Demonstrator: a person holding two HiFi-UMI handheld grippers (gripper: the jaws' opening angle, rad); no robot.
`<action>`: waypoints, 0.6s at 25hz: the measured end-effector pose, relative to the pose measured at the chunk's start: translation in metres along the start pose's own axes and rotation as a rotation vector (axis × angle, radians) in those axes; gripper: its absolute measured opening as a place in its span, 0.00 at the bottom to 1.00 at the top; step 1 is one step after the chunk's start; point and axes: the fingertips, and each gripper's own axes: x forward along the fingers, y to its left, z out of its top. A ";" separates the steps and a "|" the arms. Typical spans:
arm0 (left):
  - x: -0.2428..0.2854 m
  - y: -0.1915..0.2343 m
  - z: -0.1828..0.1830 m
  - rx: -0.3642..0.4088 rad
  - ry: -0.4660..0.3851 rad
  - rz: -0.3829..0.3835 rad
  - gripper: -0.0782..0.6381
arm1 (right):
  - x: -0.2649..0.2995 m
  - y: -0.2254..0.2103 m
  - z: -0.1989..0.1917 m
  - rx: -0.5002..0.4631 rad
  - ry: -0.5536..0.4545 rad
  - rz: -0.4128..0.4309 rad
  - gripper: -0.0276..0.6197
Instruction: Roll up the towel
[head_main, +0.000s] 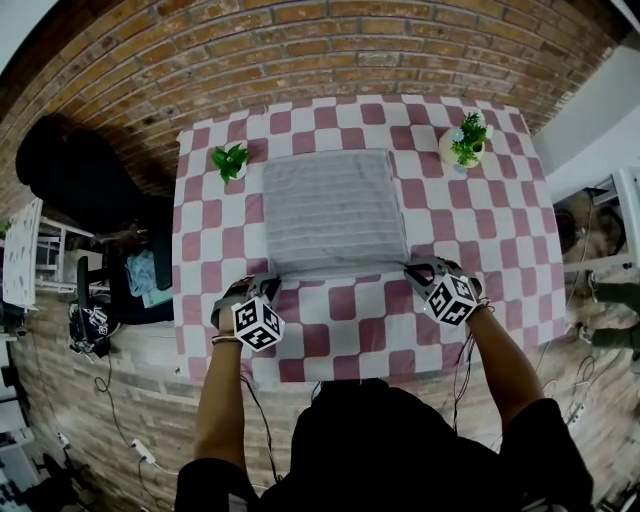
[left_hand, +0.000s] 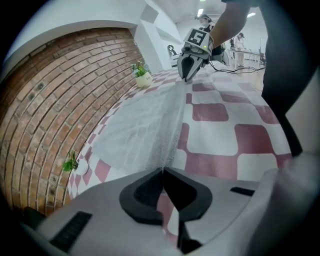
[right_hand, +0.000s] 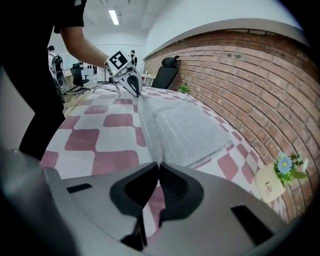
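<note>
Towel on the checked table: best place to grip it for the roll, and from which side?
Take the towel by its two near corners, one per gripper, coming in from the person's side. It lies flat and square on the table, so only its thin edge offers a pinch. The left gripper and right gripper are shut on it there.

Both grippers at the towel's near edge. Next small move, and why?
Probably lift the near edge slightly and curl it away from you: left gripper and right gripper are each shut on a near corner, and the towel lies flat.
</note>
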 end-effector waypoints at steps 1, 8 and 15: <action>-0.003 0.000 -0.002 0.014 0.008 0.006 0.12 | -0.003 0.005 0.001 -0.005 -0.002 -0.001 0.06; -0.030 -0.006 -0.010 0.113 0.073 0.074 0.12 | -0.024 0.050 0.013 -0.024 -0.047 -0.009 0.06; -0.045 -0.009 -0.036 0.186 0.146 0.128 0.12 | -0.033 0.119 0.040 0.030 -0.105 0.038 0.06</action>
